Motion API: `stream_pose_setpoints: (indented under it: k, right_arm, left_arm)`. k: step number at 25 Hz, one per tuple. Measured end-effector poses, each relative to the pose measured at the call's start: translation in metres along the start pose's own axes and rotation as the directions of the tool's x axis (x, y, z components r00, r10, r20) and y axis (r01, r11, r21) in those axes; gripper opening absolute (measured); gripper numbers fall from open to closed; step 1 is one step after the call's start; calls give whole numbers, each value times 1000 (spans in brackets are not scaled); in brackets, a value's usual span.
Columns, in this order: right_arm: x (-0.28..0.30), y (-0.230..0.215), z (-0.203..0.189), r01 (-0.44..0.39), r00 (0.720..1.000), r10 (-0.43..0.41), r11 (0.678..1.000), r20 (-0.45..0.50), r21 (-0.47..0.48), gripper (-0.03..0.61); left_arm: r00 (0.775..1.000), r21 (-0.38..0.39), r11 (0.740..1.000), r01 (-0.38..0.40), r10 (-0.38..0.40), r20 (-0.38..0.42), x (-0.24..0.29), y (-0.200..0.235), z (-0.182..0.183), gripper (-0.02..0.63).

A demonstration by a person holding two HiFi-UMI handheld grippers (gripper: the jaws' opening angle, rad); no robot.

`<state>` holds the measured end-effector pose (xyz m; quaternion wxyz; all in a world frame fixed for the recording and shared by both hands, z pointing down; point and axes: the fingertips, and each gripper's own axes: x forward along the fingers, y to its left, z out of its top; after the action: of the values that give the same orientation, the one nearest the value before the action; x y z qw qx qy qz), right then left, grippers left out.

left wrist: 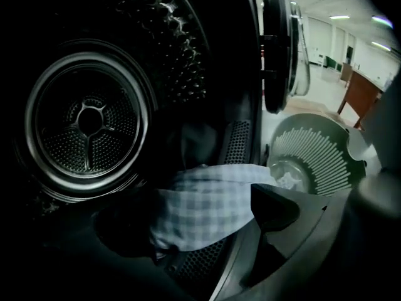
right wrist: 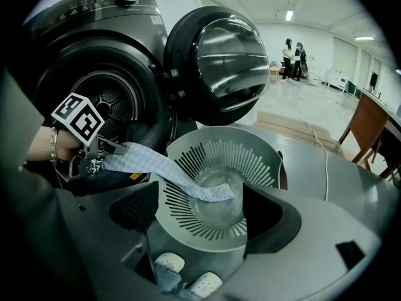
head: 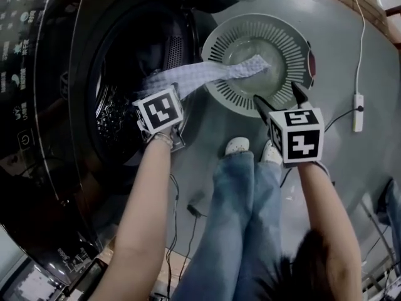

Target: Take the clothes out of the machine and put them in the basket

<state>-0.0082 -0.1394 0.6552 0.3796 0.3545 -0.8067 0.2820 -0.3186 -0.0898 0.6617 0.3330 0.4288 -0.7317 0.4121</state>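
Note:
A checked cloth stretches from the mouth of the dark washing machine's drum to the floor of the pale slotted basket, where its far end lies. My left gripper is at the drum's mouth, over the cloth's near end. In the left gripper view the cloth lies across the door rim between the wide-apart jaws of the left gripper, with the pads off it. My right gripper hangs open and empty over the basket's near rim.
The machine's round door stands open beside the basket. The person's jeans and white shoes are just below the basket. A white cable with a power strip runs along the floor at right. A wooden table stands far right.

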Motion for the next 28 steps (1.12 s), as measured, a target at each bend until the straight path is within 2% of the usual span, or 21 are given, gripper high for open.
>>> stream_pose_setpoints:
  k: [3, 5, 7, 10, 12, 13, 15, 18, 20, 22, 24, 25, 27, 28]
  right_arm:
    - [4, 12, 3, -22, 1000, 22, 1000, 0, -17, 417]
    - [7, 18, 3, -32, 1000, 31, 999, -2, -26, 417]
    - [10, 23, 1, -39, 999, 38, 999, -9, -30, 416]
    - [13, 24, -3, -42, 999, 41, 999, -18, -23, 414]
    - [16, 22, -4, -39, 999, 39, 999, -18, -10, 411]
    - [18, 21, -5, -38, 999, 38, 999, -20, -3, 408]
    - [19, 21, -5, -37, 999, 37, 999, -23, 5, 402]
    - [19, 21, -4, -41, 999, 41, 999, -24, 7, 394]
    - [18, 22, -4, -41, 999, 42, 999, -27, 8, 385]
    - [17, 23, -2, -40, 999, 40, 999, -26, 11, 374]
    - [14, 24, 0, -39, 999, 40, 999, -21, 11, 362]
    - [13, 24, 1, -38, 999, 38, 999, -19, 9, 357]
    - [10, 22, 2, -32, 999, 32, 999, -18, 6, 349]
    - [9, 21, 2, -28, 999, 29, 1000, -19, 8, 345]
  left_arm:
    - [998, -67, 996, -55, 57, 21, 14, 28, 1, 456]
    - [998, -147, 987, -60, 57, -28, 27, 40, -13, 456]
    - [996, -237, 971, -44, 24, -86, 36, 45, -30, 463]
    - [997, -311, 950, 26, -46, -59, 43, 41, -33, 464]
    - [992, -377, 921, 100, -119, -28, 46, 34, -32, 383]
    - [989, -411, 902, 131, -151, -14, 46, 32, -33, 362]
    - [982, -455, 874, 174, -191, 9, 47, 29, -34, 350]
    - [971, -475, 853, 219, -236, 22, 47, 24, -34, 314]
    - [962, -446, 859, 252, -272, 19, 46, 15, -28, 220]
    - [959, -350, 899, 263, -283, -5, 43, 1, -19, 119]
    - [974, -228, 955, 187, -210, -80, 39, 1, -19, 90]
    - [979, -180, 972, 149, -171, -111, 36, 2, -21, 83]
    - [985, -97, 991, 90, -103, -137, 28, 4, -22, 77]
    - [989, -56, 996, 66, -73, -126, 23, 4, -19, 75]
